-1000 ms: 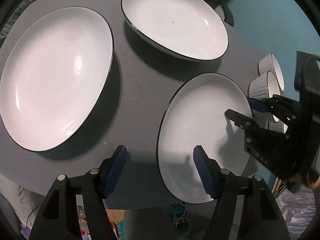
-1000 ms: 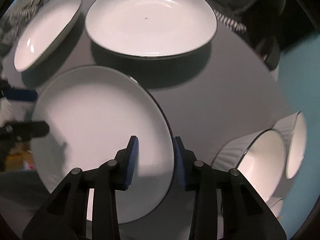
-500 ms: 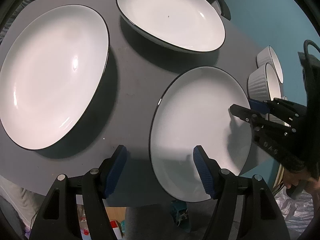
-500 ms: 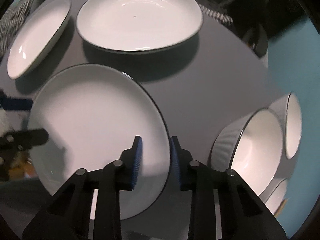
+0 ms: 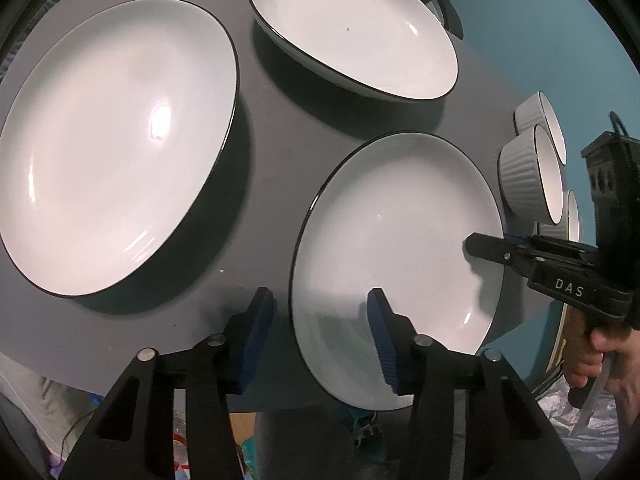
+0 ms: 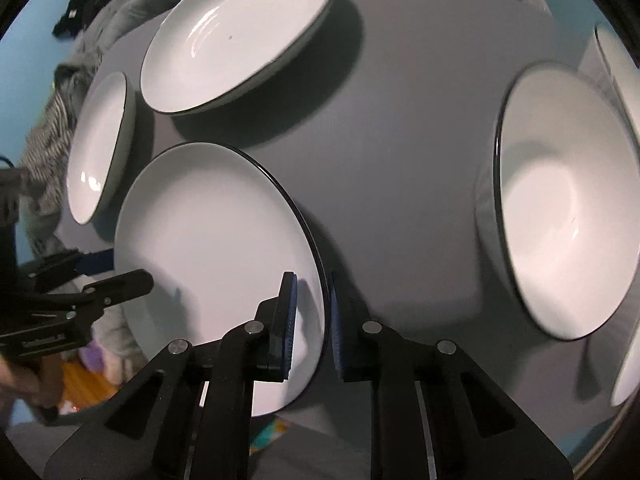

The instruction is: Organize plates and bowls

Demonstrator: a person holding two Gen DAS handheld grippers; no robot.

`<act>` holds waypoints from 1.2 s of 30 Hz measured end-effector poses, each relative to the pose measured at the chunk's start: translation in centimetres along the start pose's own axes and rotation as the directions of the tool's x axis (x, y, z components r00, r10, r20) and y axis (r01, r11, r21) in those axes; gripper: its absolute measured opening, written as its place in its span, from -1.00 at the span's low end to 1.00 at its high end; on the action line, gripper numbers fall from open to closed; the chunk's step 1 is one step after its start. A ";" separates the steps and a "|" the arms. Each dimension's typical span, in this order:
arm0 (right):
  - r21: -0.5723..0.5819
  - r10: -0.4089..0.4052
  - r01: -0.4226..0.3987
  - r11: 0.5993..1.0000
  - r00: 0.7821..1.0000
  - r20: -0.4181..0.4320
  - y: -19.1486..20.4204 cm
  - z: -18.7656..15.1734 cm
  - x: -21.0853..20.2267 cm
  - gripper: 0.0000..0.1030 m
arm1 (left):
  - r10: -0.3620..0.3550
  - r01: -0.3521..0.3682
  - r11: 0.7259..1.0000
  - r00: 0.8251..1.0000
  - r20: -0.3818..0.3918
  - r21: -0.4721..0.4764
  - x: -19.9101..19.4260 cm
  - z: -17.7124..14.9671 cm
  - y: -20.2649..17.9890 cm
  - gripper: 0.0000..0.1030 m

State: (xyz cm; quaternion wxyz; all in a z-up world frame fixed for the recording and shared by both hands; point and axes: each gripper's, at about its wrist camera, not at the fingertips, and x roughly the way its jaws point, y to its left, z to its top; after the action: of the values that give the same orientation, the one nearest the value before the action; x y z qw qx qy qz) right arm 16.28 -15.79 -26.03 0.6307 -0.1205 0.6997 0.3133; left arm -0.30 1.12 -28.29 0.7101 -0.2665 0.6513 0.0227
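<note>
Straddling opposite rims of the black-edged round white ceramic plate (image 5: 396, 240) at the near edge of the grey desk (image 5: 272, 128), the right claw (image 6: 311, 320) is seen closing to a near pinch on one rim, while the left claw (image 5: 320, 332), closing but spread, brackets the other.

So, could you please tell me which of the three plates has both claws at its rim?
The near plate overhanging the table edge: the right claw pinches its rim, the left claw straddles it; the other two lie untouched.

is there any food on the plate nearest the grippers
No, the near plate is bare white all over, with only the left gripper straddling its rim and the right gripper at its far edge.
</note>
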 end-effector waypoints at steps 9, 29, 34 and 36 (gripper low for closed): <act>0.000 0.021 -0.021 1.000 1.000 0.017 0.1 -1.5 0.0 -0.66 | -0.027 0.027 1.000 0.999 -0.028 0.000 1.0 0.3 -0.4 -0.60; 0.057 0.024 -0.025 0.998 1.000 0.016 1.3 -4.4 -1.0 -0.65 | -0.070 0.067 0.995 0.997 -0.041 -0.074 1.0 0.3 1.2 -0.79; 0.084 0.050 -0.050 0.995 0.999 0.005 0.8 -4.4 -0.9 -0.68 | -0.050 0.048 0.996 0.998 -0.034 -0.080 0.8 0.4 1.5 -0.79; 0.081 0.056 -0.056 0.995 0.998 0.001 0.6 -4.6 -0.9 -0.68 | -0.044 0.041 0.996 0.998 -0.035 -0.081 0.8 0.2 1.5 -0.79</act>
State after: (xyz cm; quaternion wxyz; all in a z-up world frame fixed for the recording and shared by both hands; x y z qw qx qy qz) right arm 12.40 -18.20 -24.95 0.6257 -0.0754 0.7152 0.3022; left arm -0.56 2.21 -29.58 0.6870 -0.3091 0.6570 0.0289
